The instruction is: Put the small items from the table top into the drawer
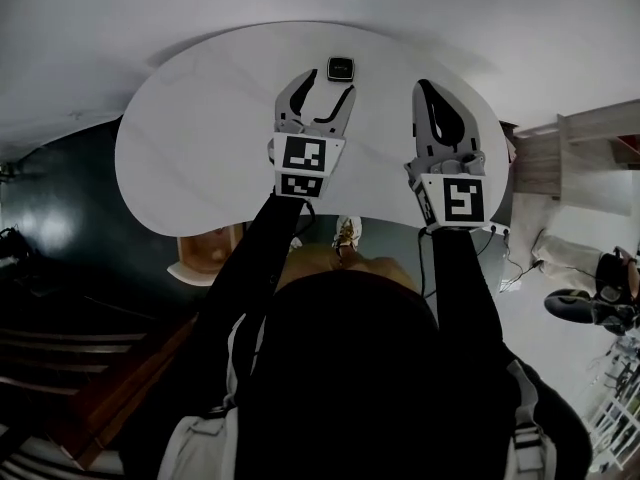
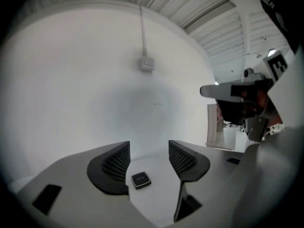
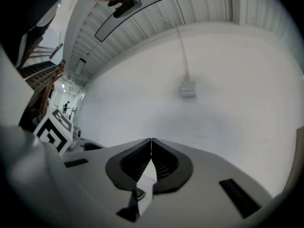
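A small black square item (image 1: 340, 68) lies on the white rounded table top (image 1: 200, 138) near its far edge. My left gripper (image 1: 325, 90) hovers just short of the item, jaws open. In the left gripper view the item (image 2: 140, 179) sits on the table between the two dark pads (image 2: 115, 163), touching neither. My right gripper (image 1: 424, 90) is over the table to the right of the item, jaws shut. In the right gripper view its fingertips (image 3: 151, 142) meet with nothing visible between them.
A white wall with a cable and small box (image 2: 147, 63) stands right behind the table. A brown open compartment (image 1: 205, 258) shows under the table's near left edge. A wooden shelf unit (image 1: 575, 153) stands at the right, and stairs (image 1: 60, 358) at the lower left.
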Demonstrator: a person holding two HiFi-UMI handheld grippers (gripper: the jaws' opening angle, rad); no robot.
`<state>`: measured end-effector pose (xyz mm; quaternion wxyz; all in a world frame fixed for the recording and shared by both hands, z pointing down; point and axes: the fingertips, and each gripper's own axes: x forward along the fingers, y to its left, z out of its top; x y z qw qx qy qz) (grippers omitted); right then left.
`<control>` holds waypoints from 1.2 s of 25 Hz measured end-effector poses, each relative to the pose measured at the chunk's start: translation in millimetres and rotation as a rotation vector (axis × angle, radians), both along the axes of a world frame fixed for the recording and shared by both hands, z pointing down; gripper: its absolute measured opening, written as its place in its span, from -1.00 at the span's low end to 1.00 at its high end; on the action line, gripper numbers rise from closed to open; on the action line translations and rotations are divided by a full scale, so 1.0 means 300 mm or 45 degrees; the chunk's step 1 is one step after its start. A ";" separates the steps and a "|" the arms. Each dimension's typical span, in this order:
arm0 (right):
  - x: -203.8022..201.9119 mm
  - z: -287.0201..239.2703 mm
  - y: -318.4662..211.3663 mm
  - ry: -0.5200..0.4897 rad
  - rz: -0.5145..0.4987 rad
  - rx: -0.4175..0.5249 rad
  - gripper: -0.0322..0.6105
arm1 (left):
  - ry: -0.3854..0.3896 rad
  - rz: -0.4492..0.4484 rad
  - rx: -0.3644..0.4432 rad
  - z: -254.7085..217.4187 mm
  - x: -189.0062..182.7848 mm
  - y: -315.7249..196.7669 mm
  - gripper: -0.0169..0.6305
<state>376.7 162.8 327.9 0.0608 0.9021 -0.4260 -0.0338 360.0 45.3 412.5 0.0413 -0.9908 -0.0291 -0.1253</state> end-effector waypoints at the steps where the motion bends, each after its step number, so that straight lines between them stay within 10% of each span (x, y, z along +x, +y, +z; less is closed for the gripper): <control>1: 0.014 -0.002 0.012 0.001 0.018 -0.002 -0.81 | -0.033 0.002 -0.005 0.045 0.031 -0.001 -0.15; 18: 0.145 0.101 0.216 -0.052 0.213 -0.097 -0.81 | -0.575 -0.114 -0.068 0.664 0.328 -0.142 0.07; 30: 0.164 0.157 0.298 -0.049 0.262 -0.164 -0.81 | -0.674 -0.149 -0.061 0.782 0.405 -0.107 0.12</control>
